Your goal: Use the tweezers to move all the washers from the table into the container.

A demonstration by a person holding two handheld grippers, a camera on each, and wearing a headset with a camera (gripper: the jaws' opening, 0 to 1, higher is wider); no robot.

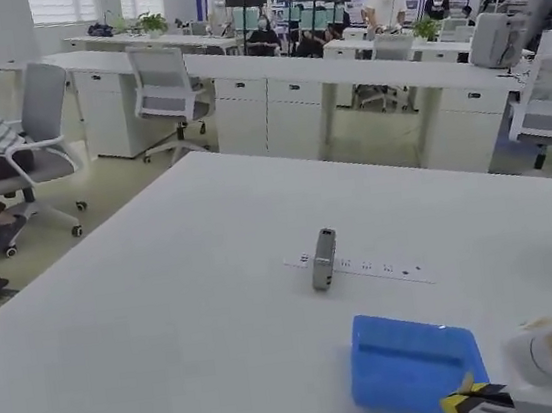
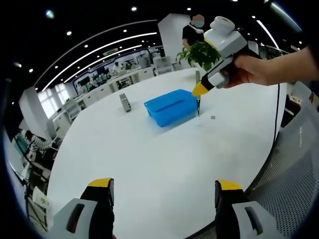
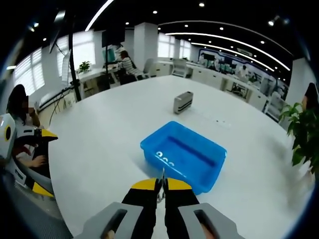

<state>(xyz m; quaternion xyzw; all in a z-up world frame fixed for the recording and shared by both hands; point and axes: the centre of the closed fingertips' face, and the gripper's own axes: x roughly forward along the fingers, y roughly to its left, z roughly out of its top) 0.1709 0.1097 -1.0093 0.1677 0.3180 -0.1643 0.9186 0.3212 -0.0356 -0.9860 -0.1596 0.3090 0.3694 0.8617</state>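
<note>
Jaws of the left gripper [image 2: 164, 188] stand wide over the near worktop [image 2: 149, 159]. Right of them, the blue container [image 2: 171, 106] holds washers [image 3: 160, 155] — just beside its right side the right gripper [image 3: 162, 185] pinches tweezers [image 2: 198, 105], a lone washer [image 2: 213, 118] nearby.

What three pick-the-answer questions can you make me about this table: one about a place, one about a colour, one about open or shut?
1. Where does the loose washer lie?
A) on the table beside the container
B) on a chair
C) on the floor

2. What colour is the container?
A) red
B) blue
C) green

3. How do the jaws of the left gripper stand?
A) shut tight
B) open wide
C) clamped on a washer

Answers:
1 A, the washer sits on the white tabletop close to the container's wall.
2 B, its walls and rim are blue.
3 B, a broad gap shows between the two jaws, with nothing in it.
</note>
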